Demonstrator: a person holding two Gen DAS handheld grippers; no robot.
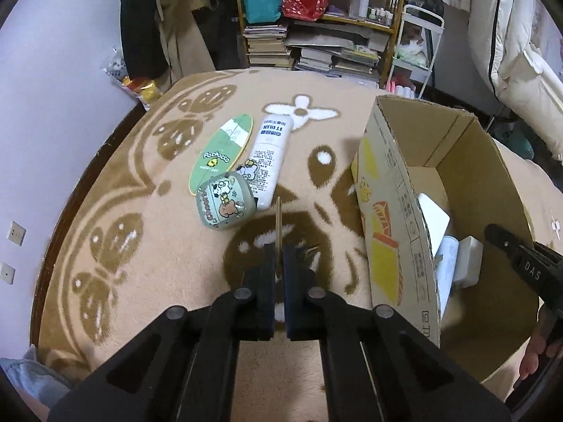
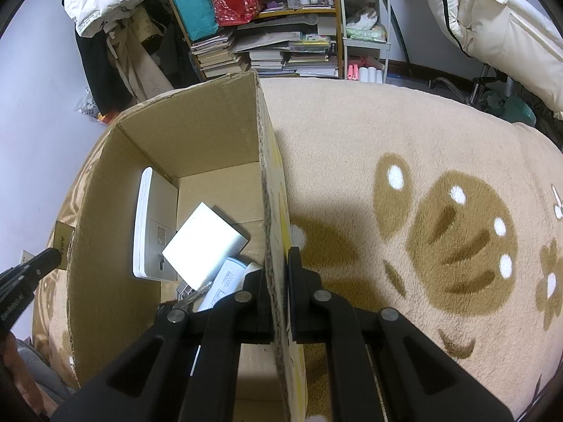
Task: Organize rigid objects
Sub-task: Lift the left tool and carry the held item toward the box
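The left gripper (image 1: 278,256) pinches a thin wooden stick (image 1: 278,225). The right gripper (image 2: 278,267) clamps the cardboard box (image 2: 197,133) wall. Inside the box, a power bank (image 2: 225,281) reads "10000".

1. A box (image 1: 394,190) stands on the blanket (image 1: 176,267), right of a case (image 1: 225,204), bottle (image 1: 269,156) and card (image 1: 220,151).
2. The case lies before the card, touching the bottle.
3. In the box: a pad (image 2: 153,225) against the left wall, an adapter (image 2: 206,244) over a power bank (image 2: 225,283).
4. Shelves (image 2: 281,35) stand behind.
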